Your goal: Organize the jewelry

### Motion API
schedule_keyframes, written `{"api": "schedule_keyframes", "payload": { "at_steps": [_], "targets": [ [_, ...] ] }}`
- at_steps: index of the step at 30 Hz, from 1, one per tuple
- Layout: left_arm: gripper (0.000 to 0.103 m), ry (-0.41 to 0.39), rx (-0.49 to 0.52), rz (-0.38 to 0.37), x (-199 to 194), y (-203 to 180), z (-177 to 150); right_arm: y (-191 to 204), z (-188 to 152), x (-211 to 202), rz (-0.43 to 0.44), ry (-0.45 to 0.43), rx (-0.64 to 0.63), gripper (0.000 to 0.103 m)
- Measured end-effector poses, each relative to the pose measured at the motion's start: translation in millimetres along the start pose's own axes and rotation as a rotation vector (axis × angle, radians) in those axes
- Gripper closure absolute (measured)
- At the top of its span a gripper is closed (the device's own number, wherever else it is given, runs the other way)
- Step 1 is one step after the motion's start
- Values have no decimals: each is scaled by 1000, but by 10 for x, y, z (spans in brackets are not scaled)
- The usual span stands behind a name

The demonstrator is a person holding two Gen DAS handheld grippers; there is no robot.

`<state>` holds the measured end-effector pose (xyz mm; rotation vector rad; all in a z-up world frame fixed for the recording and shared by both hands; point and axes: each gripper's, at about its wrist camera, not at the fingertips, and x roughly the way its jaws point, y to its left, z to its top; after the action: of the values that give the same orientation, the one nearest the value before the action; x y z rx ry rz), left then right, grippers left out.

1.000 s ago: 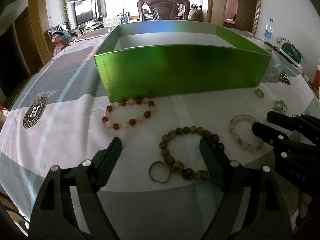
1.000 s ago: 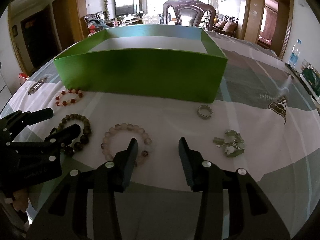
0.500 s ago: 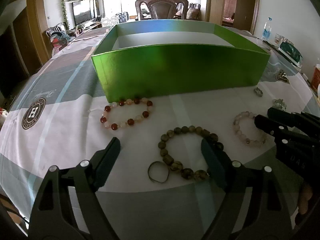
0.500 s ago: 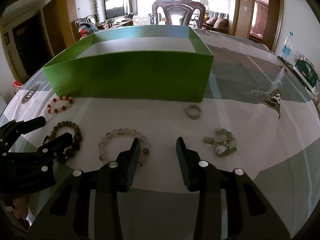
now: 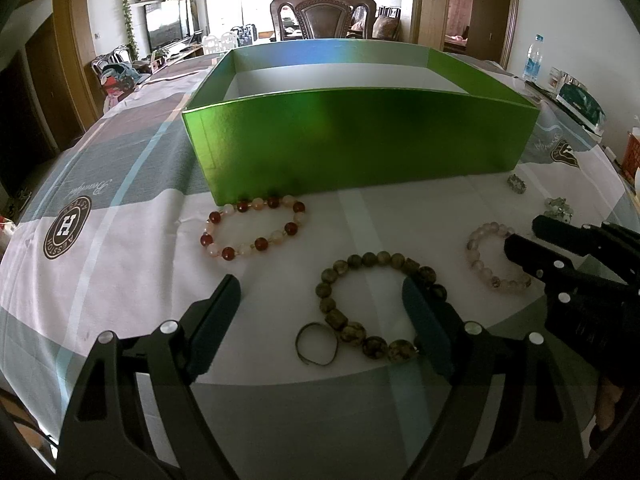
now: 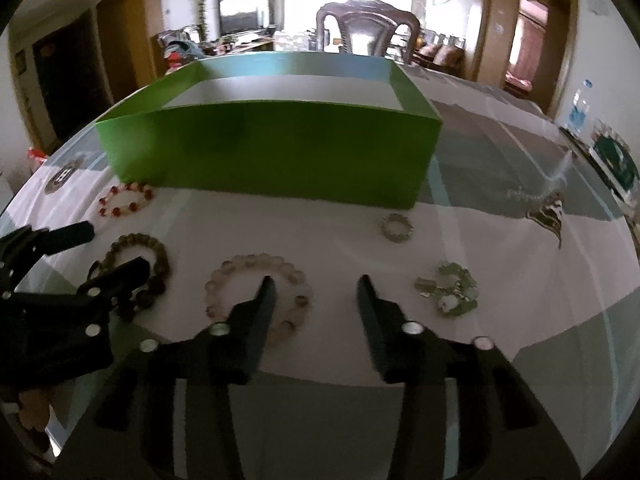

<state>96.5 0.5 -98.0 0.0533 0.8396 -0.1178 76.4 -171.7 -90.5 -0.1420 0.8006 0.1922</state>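
Since a second ago, the right tool (image 6: 316, 292) has narrowed its jaws and is closing, its left finger over the pale pink bead bracelet (image 6: 256, 292), nothing pinched. On the cloth-covered tabletop (image 5: 120, 248), a large green box (image 5: 360, 140) sits at the far side. The left tool (image 5: 320, 300) gapes wide around the olive bead bracelet (image 5: 372, 304). A red-and-white bracelet (image 5: 254, 228) lies near the box's left corner; a thin ring (image 5: 316, 344) touches the olive beads.

Green box (image 5: 360, 144) walls off the far side; bare tablecloth (image 6: 280, 224) before it.
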Motion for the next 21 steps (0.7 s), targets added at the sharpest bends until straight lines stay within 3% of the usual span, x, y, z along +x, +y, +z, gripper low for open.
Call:
{"api": "schedule_keyframes", "payload": {
  "at_steps": [5,10,14,17,21],
  "targets": [
    [20,0,0,0,0,0,-1,32,-9,-6,11,-5,-24,85],
    [20,0,0,0,1,-2,-1,19,-20,-1,15,-2,-10,85],
    [20,-1,1,-2,-3,-5,-3,-9,-14,7,-4,3,18,72],
    [21,-4,4,-5,-14,-11,-9,-21,-12,7,3,7,27,71],
    [29,-16,22,-24,-44,-29,-28,11,-18,0,2,3,9,71]
  ]
}}
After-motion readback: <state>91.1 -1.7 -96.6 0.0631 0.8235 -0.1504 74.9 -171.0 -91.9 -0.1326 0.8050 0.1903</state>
